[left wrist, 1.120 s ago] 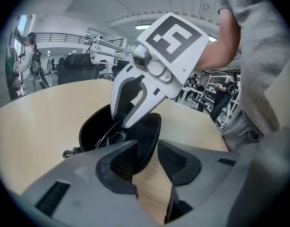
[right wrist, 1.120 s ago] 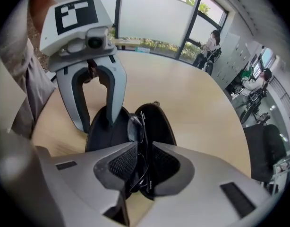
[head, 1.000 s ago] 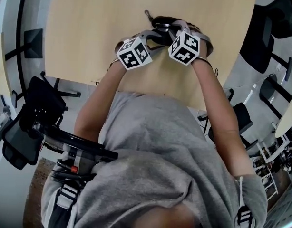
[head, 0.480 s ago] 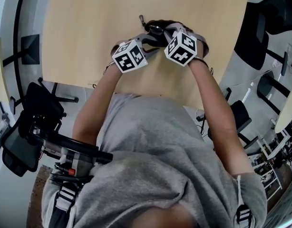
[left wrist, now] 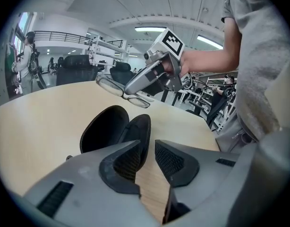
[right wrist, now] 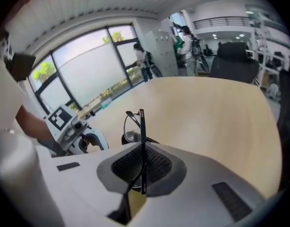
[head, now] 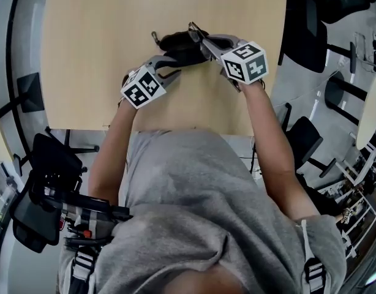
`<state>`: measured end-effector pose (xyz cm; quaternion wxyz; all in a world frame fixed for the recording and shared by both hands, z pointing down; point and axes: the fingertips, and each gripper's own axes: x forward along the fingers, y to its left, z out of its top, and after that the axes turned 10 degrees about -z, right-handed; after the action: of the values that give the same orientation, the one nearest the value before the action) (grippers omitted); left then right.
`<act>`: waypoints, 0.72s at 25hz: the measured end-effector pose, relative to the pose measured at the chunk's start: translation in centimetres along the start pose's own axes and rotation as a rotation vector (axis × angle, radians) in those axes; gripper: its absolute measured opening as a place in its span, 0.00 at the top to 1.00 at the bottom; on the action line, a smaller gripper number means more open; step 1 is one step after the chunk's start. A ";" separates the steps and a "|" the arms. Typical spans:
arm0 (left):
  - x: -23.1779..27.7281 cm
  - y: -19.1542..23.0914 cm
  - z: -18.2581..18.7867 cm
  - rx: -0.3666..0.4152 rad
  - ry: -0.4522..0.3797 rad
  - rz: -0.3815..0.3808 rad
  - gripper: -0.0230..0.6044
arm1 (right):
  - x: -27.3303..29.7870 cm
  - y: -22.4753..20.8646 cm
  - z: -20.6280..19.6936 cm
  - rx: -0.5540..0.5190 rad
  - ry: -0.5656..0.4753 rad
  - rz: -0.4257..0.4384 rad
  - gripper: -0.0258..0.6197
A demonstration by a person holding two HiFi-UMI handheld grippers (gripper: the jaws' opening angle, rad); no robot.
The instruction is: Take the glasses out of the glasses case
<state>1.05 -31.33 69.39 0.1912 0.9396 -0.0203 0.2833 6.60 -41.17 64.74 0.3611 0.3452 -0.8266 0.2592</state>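
An open black glasses case (head: 176,41) (left wrist: 114,129) lies on the light wooden table (head: 96,54), both halves spread and nothing inside. My right gripper (head: 198,34) (right wrist: 142,167) is shut on one thin black temple of the glasses (head: 192,27) (right wrist: 134,125). In the left gripper view it (left wrist: 152,77) holds the glasses (left wrist: 123,91) in the air just above and beyond the case. My left gripper (head: 173,66) (left wrist: 146,161) rests at the case's near rim, which runs behind one fingertip. Bare wood shows between its pads.
The table's near edge runs just in front of the person's grey-shirted body (head: 194,188). Black office chairs (head: 310,23) stand off the table's right side. A black device on a stand (head: 47,164) sits at the lower left. A person (right wrist: 146,65) stands by the far windows.
The right gripper has closed on the glasses' temple, rolled, and lifted the glasses up out of the case. The left gripper has stayed at the case with its jaws narrowed.
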 end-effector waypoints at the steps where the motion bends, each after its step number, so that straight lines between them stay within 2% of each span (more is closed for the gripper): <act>1: -0.1 -0.1 -0.1 -0.002 0.001 0.001 0.81 | -0.4 -0.8 -0.1 0.075 -0.024 0.000 0.92; 3: -0.3 -0.3 -0.2 0.000 0.001 0.004 0.81 | -1.2 -2.6 -0.7 0.205 -0.059 -0.014 0.92; 7: -1.1 -0.8 0.2 0.009 0.004 0.018 0.81 | -2.4 -5.7 -2.5 0.384 -0.086 -0.057 0.92; 12: -1.2 -1.1 0.0 0.010 0.010 0.018 0.81 | -1.2 -7.4 -5.6 0.555 -0.038 -0.035 0.92; 14: -1.4 -1.3 -0.4 0.008 0.016 0.018 0.81 | -0.2 -7.4 -6.9 0.579 0.004 -0.026 0.92; 18: -1.9 -1.4 -0.8 -0.006 0.024 0.033 0.81 | 1.4 -7.8 -9.5 0.492 0.119 -0.071 0.92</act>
<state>-0.78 -29.88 68.52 0.1894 0.9350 -0.0342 0.2978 15.76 -40.12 72.93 0.3230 0.4357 -0.7035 0.4594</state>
